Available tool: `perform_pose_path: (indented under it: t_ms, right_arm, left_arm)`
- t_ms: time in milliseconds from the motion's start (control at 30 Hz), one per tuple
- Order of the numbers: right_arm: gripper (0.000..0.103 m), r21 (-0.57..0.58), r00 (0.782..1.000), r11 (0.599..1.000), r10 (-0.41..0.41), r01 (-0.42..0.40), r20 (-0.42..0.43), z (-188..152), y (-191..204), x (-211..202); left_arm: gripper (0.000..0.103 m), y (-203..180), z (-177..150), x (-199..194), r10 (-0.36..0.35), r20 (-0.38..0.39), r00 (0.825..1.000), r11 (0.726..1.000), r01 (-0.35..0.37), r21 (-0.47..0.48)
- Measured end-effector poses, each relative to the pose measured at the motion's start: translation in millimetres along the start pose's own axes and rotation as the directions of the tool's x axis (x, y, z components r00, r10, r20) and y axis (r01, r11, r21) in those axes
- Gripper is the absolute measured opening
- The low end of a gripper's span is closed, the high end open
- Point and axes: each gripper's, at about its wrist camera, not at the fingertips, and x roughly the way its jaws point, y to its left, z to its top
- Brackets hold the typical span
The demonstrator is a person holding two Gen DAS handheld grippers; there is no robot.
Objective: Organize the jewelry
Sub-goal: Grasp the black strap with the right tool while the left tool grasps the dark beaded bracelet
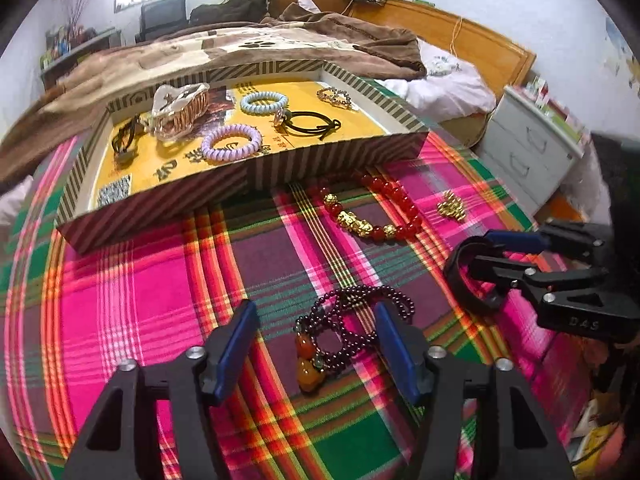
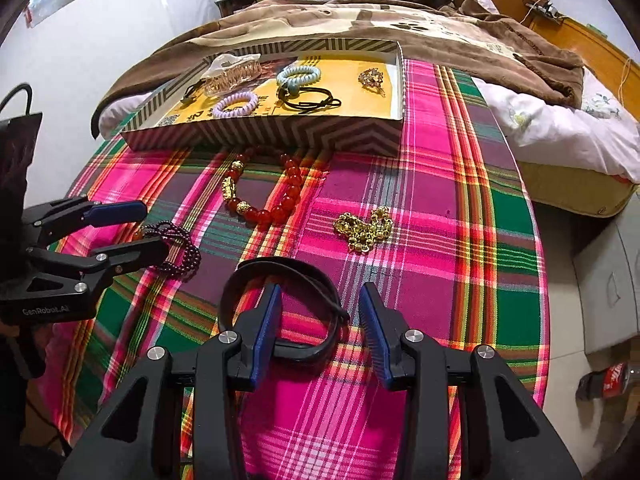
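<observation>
Both grippers stand open: left gripper (image 1: 316, 334) straddles the limp purple bead strand (image 1: 344, 328), best pinched across its bunched loops; right gripper (image 2: 320, 316) straddles the springy black band (image 2: 280, 304), graspable along one side.

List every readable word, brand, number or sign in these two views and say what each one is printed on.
"GenRobot.AI": on the body of the left claw, seen from the right wrist.
"DAS", faint and uncertain: on the body of the right claw, seen from the left wrist.
Large dark characters on the yellow floor of the striped box: partly covered, not readable.
QR code in the box corner: no readable text.
Red label on the bottle on the floor: too blurred.
</observation>
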Motion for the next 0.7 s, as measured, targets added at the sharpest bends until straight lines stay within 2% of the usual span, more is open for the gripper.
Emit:
perform_pose_path:
  t_ms: [67,133,167,233,367,400,533,700]
  right_arm:
    - [0.038,-0.003,1.000,1.000,-0.009,0.009,0.001,0,1,0]
    - [0.030,0.004,1.000,1.000,-0.022,0.022,0.005,1,0,1]
    - [0.029,0.009,1.000,1.000,-0.022,0.022,0.006,1,-1,0]
    - [0.028,0.016,1.000,1.000,-0.019,0.019,0.008,1,-2,0]
    - [0.024,0.015,1.000,0.999,-0.028,0.028,0.012,0,-1,0]
    - [0.021,0.019,1.000,0.999,-0.028,0.028,0.013,0,-1,0]
    - [0.018,0.021,0.999,0.999,-0.032,0.032,0.017,-1,-1,-1]
    - [0.011,0.039,0.999,0.999,-0.022,0.021,0.026,-2,-4,-3]
  left_arm:
    - [0.042,-5,0,1,0.029,-0.002,1.000,0.999,-0.029,0.041]
    - [0.035,-9,1,2,0.039,-0.006,0.999,0.998,-0.038,0.058]
    - [0.030,-9,1,2,0.034,-0.007,0.999,0.997,-0.034,0.065]
    - [0.028,-14,0,2,0.048,-0.006,0.999,0.995,-0.047,0.091]
    - [0.014,-20,-3,1,0.045,0.004,0.999,0.992,-0.045,0.116]
    - [0.012,-22,-4,0,0.048,0.007,0.999,0.991,-0.049,0.126]
    - [0.009,-28,-6,-2,0.057,0.012,0.998,0.986,-0.058,0.157]
    - [0.009,-20,-5,-8,0.027,0.029,0.999,0.994,-0.030,0.110]
